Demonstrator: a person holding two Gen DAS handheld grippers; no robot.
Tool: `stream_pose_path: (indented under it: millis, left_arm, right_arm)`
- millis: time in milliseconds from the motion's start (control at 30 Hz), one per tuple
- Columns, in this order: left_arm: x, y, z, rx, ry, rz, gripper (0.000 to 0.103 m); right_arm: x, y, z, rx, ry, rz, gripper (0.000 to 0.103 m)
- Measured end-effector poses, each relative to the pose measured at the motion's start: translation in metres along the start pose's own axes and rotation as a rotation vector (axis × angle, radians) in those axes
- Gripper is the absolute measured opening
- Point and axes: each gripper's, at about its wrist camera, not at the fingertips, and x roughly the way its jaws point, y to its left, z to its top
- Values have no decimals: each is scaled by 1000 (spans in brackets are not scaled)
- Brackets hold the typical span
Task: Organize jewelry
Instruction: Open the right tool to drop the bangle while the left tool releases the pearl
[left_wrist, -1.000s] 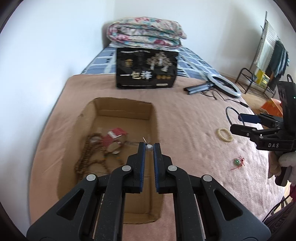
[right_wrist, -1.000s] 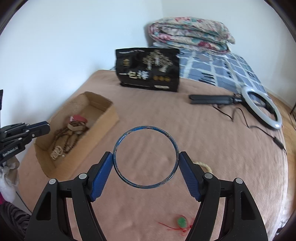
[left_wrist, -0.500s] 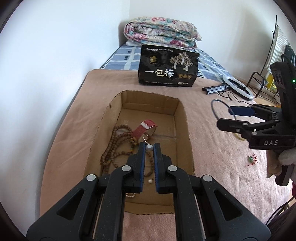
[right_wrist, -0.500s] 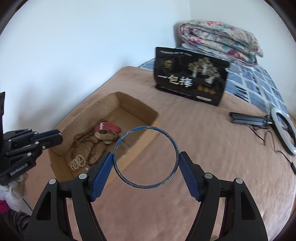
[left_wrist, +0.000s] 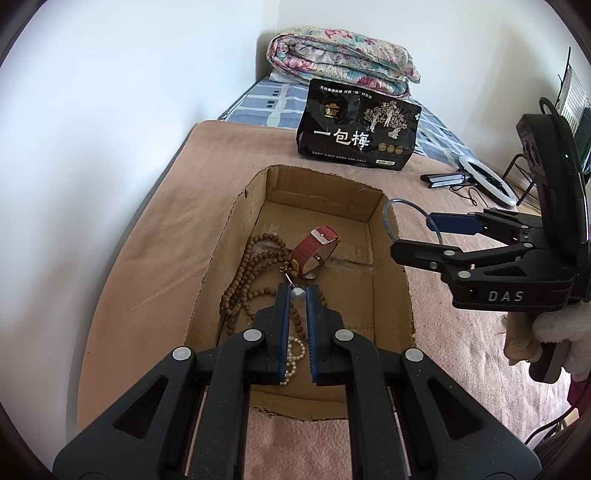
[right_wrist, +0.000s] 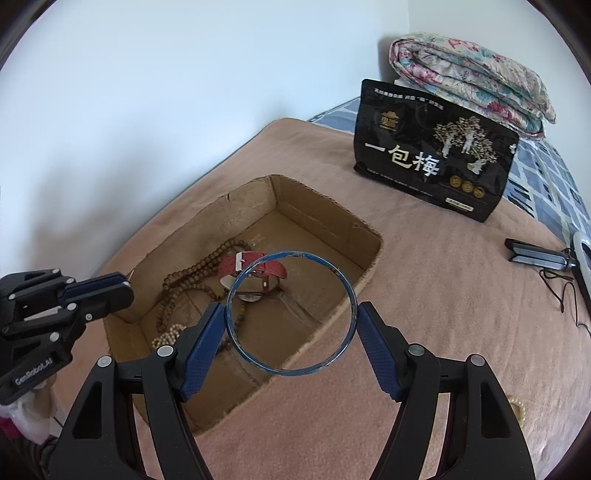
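Note:
An open cardboard box (left_wrist: 393, 302) (right_wrist: 365, 269) lies on the pink blanket. Inside it are a red watch (left_wrist: 314, 247) (right_wrist: 251, 267), brown wooden beads (left_wrist: 251, 273) (right_wrist: 192, 273) and a small pearl string (left_wrist: 293, 350) (right_wrist: 168, 338). My left gripper (left_wrist: 296, 293) (right_wrist: 125, 286) hovers over the box, shut on a small pearl earring (left_wrist: 297, 293) with a metal hook. My right gripper (right_wrist: 291, 319) (left_wrist: 417, 236) hangs above the box's right wall, shut on a thin blue bangle (right_wrist: 258, 363) (left_wrist: 388, 218) that spans its pads.
A black snack bag (left_wrist: 358, 129) (right_wrist: 432, 166) stands behind the box, with a folded floral quilt (left_wrist: 340, 62) behind it. A ring light on a stand (left_wrist: 480, 181) (right_wrist: 535, 256) lies at the right. A pale bead bracelet (right_wrist: 519, 408) rests on the blanket near my right gripper.
Both grippers have moved toward the box: the left one now hangs over its inside with the earring, the right one has carried the bangle leftward to the box's right wall.

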Motion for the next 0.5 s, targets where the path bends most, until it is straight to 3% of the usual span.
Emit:
stream_pose_path:
  millis: [500]
  left_arm:
    - [6,4,-1,-10,14,3,7]
  right_arm:
    - [16,9,7,12,13,27,72]
